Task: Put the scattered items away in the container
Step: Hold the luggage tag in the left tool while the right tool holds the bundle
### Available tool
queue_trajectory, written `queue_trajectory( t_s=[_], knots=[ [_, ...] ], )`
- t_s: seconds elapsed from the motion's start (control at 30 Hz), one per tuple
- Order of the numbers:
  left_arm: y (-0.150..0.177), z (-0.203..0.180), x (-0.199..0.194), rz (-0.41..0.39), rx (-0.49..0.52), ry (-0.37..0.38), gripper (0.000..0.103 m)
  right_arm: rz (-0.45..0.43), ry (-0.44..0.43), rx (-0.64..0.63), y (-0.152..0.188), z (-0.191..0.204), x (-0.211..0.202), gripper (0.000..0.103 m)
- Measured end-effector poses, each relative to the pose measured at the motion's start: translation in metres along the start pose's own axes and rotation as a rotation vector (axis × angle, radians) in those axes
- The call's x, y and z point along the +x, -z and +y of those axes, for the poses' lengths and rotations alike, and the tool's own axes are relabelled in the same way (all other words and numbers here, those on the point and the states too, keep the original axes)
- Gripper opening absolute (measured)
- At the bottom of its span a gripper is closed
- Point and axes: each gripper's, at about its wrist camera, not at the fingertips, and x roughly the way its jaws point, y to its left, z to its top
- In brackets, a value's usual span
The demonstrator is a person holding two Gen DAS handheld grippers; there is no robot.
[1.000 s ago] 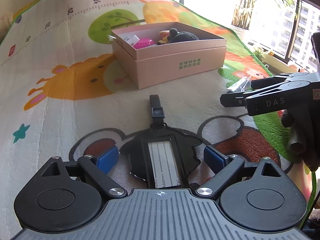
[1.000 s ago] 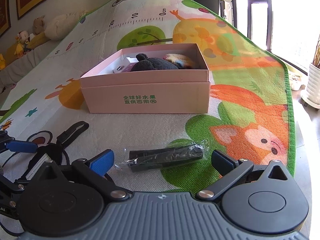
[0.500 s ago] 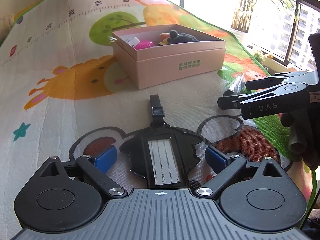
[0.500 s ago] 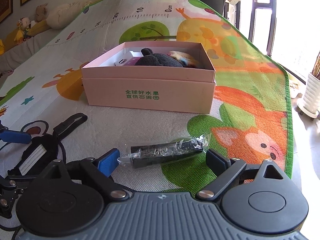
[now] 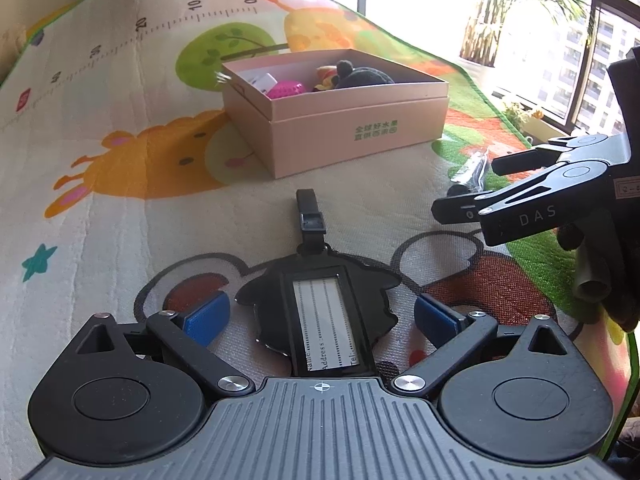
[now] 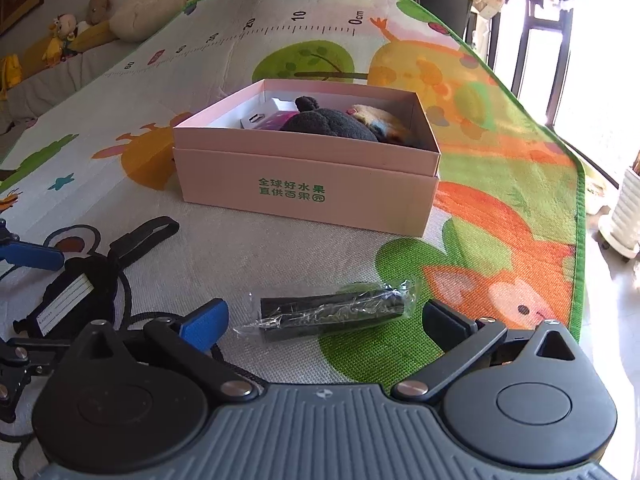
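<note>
Straddling the black luggage tag (image 5: 320, 312) at the bottom centre of the left wrist view, the left gripper (image 5: 320, 316) has its blue pads (image 5: 206, 316) standing wide on either side of the tag without touching it. Its jaws have just been opening further, and the tag lies flat on the play mat (image 5: 120, 208) between them, name card up, strap pointing up the frame toward the box. That placement reads as a line-up for a pinch across the tag's body. The pink box (image 5: 340, 128) sits in the upper middle, lid off, already holding a pink ball (image 5: 286, 90), a dark plush toy (image 5: 362, 78) and a small white item. At the right edge the right gripper (image 5: 480, 184) reaches in from the side, its fingers low over the mat.

In the right wrist view, the right gripper (image 6: 326, 322) frames a black bar in clear crinkly wrap (image 6: 332, 312) at lower centre. Its jaws are open, one pad at each end of the packet, neither pressing on it. The packet lies lengthwise across the gap, so a grip here would probably take it end to end. The pink box (image 6: 308, 184) stands beyond in the middle of the frame, open side up, with room along its near wall. At the left edge the luggage tag (image 6: 68, 292) and one blue pad of the left gripper are visible. Both loose things are still on the mat, outside the box.
</note>
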Motion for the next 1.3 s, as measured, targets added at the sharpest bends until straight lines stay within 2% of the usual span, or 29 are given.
queue_trajectory(
  t_s=[0.13,0.33,0.43,0.5,0.57,0.67,0.97,1.03,1.07,1.1,1.3],
  knots=[
    [0.000,-0.001,0.000,0.004,0.004,-0.007,0.101,-0.018,-0.028,-0.107,0.008,-0.010,-0.012,0.103],
    [0.000,-0.002,0.000,0.004,0.002,-0.007,0.102,0.007,-0.085,-0.083,-0.002,-0.018,-0.007,0.103],
    [0.000,0.000,-0.002,0.006,-0.009,-0.003,0.102,0.026,-0.066,-0.138,-0.007,-0.009,0.007,0.103],
    [0.000,0.002,-0.004,0.008,-0.035,0.013,0.102,0.042,-0.089,-0.107,-0.012,-0.012,0.015,0.103],
    [0.000,0.004,-0.006,0.010,-0.060,0.029,0.102,0.056,-0.114,-0.065,-0.015,-0.014,0.016,0.091],
    [-0.001,0.003,-0.005,0.013,-0.060,0.010,0.102,0.038,-0.091,-0.057,-0.013,-0.010,0.009,0.091],
    [-0.003,-0.003,0.003,0.003,-0.017,-0.033,0.101,-0.023,-0.095,-0.059,-0.015,-0.008,-0.021,0.091],
    [-0.004,-0.003,0.004,-0.006,-0.017,-0.038,0.097,-0.030,-0.088,-0.059,-0.015,-0.008,-0.024,0.091],
    [-0.005,-0.003,0.003,-0.013,-0.014,-0.040,0.089,-0.031,-0.086,-0.056,-0.016,-0.008,-0.024,0.091],
    [-0.006,-0.003,0.003,-0.012,-0.013,-0.039,0.087,-0.032,-0.084,-0.051,-0.015,-0.008,-0.025,0.091],
    [-0.007,-0.006,-0.001,-0.008,-0.008,-0.032,0.087,-0.043,-0.066,-0.031,-0.012,-0.011,-0.030,0.091]
  ],
)
